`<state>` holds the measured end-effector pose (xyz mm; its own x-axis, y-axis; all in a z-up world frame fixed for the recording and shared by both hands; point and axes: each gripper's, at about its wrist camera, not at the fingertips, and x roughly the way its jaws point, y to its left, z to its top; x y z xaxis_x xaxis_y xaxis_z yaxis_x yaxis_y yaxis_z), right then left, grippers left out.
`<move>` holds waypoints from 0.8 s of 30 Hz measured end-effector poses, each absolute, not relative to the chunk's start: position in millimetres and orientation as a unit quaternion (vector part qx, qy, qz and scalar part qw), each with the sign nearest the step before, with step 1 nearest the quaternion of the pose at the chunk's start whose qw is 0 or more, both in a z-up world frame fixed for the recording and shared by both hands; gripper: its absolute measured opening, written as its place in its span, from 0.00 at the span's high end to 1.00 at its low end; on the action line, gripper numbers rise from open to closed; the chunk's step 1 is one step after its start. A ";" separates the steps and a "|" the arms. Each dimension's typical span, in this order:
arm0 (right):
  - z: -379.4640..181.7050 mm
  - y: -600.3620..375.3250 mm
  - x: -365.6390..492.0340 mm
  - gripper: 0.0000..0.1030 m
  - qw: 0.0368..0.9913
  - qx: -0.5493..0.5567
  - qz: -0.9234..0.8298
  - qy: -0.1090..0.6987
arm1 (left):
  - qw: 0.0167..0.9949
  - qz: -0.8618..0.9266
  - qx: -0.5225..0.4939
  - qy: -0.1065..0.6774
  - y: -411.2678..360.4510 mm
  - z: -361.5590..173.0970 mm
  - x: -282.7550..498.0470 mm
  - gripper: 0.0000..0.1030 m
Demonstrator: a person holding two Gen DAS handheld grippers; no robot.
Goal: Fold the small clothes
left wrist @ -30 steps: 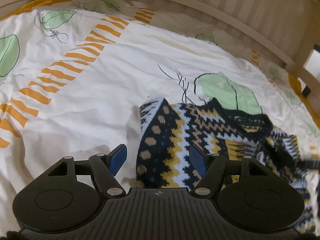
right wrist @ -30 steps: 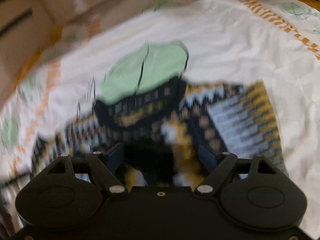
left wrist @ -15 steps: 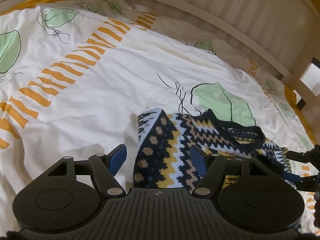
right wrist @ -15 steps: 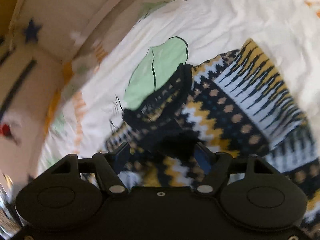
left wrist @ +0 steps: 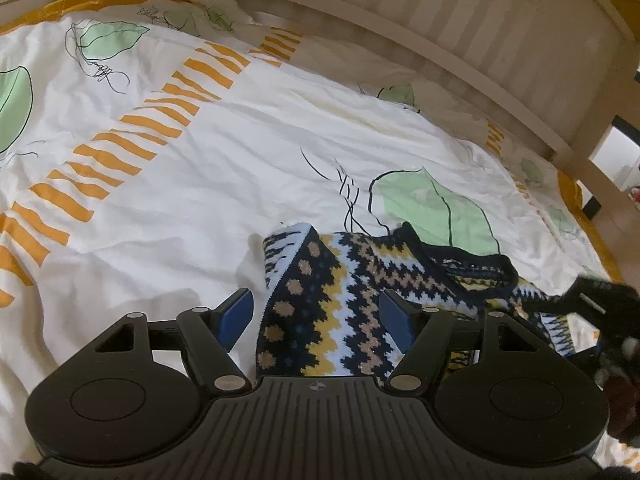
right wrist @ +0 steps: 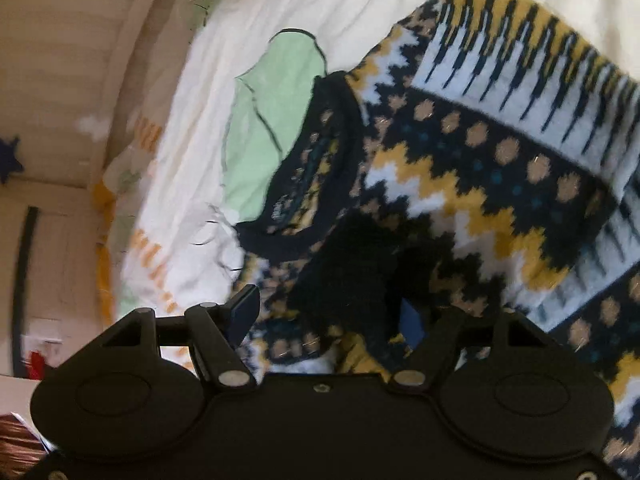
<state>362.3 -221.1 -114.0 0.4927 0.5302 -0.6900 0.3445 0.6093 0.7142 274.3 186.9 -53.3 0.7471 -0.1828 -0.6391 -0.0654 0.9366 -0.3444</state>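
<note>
A small patterned knit sweater (left wrist: 344, 292), navy, yellow, white and tan, lies partly folded on a white duvet (left wrist: 168, 200). My left gripper (left wrist: 316, 316) is open, its blue pads either side of the sweater's folded left edge, just above it. In the right wrist view the sweater (right wrist: 480, 168) fills the right half, its dark neckline (right wrist: 316, 184) at centre. My right gripper (right wrist: 328, 316) is open over a dark cuff or sleeve end (right wrist: 352, 268) lying between its pads. The right gripper also shows in the left wrist view (left wrist: 600, 300).
The duvet has green leaf prints (left wrist: 432, 204) and orange dashes (left wrist: 132, 140). A pale wooden slatted bed rail (left wrist: 440, 40) runs behind and to the right. A wall with a star sticker (right wrist: 10, 156) lies at left in the right wrist view.
The right gripper has swung round and moved in over the sweater's sleeve end beside the neckline. The left gripper has held almost still over the folded left edge.
</note>
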 end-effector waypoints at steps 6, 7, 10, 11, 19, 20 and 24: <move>-82.7 -212.5 364.1 0.90 0.828 0.284 0.098 0.473 | 0.916 -0.034 -0.174 0.359 185.9 -54.6 274.2 0.34; -70.6 -210.1 362.3 0.90 0.844 0.254 0.115 0.458 | 0.916 -0.033 -0.173 0.360 186.2 -55.1 274.0 0.34; -31.0 -209.3 351.5 0.90 0.885 0.169 0.160 0.404 | 0.915 -0.027 -0.175 0.362 188.1 -56.5 273.6 0.34; -20.4 -210.7 347.1 0.91 0.896 0.139 0.166 0.388 | 0.915 -0.025 -0.175 0.362 188.9 -56.6 273.3 0.34; -41.4 -237.8 333.9 0.70 0.908 0.005 0.110 0.403 | 0.913 -0.025 -0.161 0.374 184.4 -61.9 275.7 0.34; -48.5 -244.0 333.2 0.48 0.908 0.018 0.099 0.406 | 0.913 -0.025 -0.158 0.375 184.1 -62.6 275.8 0.34; -73.0 -271.1 334.8 0.36 0.892 0.139 0.093 0.420 | 0.913 -0.023 -0.148 0.380 183.9 -65.6 276.0 0.34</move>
